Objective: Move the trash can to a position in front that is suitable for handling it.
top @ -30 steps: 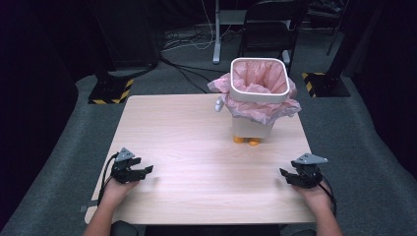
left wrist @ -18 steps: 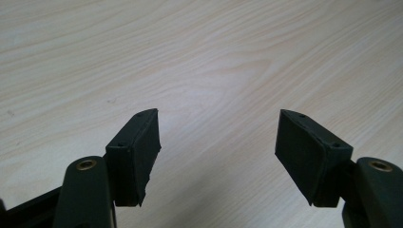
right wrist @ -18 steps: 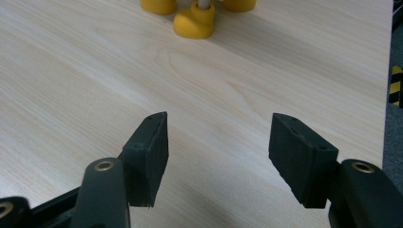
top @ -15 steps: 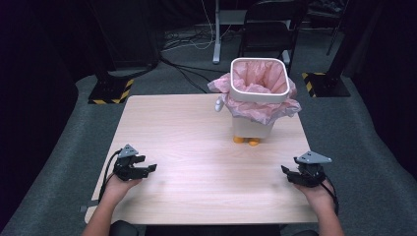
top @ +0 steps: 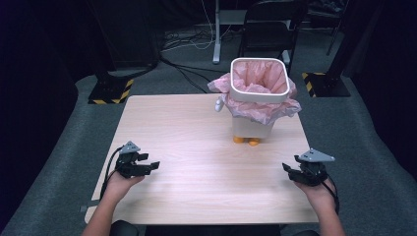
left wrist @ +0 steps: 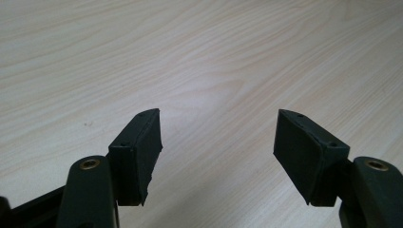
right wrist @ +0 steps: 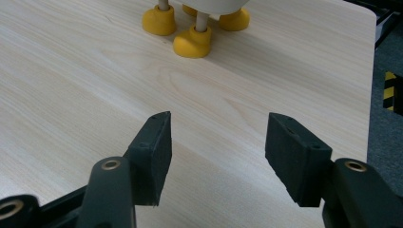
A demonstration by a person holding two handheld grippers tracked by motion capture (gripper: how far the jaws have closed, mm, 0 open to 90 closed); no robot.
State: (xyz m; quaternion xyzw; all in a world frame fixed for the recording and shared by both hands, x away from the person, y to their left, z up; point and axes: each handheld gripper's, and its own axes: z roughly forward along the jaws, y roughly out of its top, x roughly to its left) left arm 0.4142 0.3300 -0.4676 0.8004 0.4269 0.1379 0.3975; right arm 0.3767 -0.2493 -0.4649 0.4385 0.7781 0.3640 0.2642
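A small white bin (top: 252,127) lined with a pink plastic bag (top: 259,78) stands on yellow feet (right wrist: 191,43) at the back right of the wooden table (top: 187,128). Near the front left, my left gripper (top: 150,162) is held open over bare wood, jaws wide apart in the left gripper view (left wrist: 217,142). At the front right edge my right gripper (top: 288,169) is also open and holds nothing; its jaws (right wrist: 217,142) face the bin's feet from a distance.
A dark chair (top: 270,19) and a metal stand (top: 216,29) sit on the grey floor behind the table. Yellow-black striped bases (top: 110,91) lie at the back left and back right. The table's right edge (right wrist: 368,95) runs close to my right gripper.
Both hands have drawn slightly back toward the front edge of the table. The jaws of both stay open. The bin has not moved.
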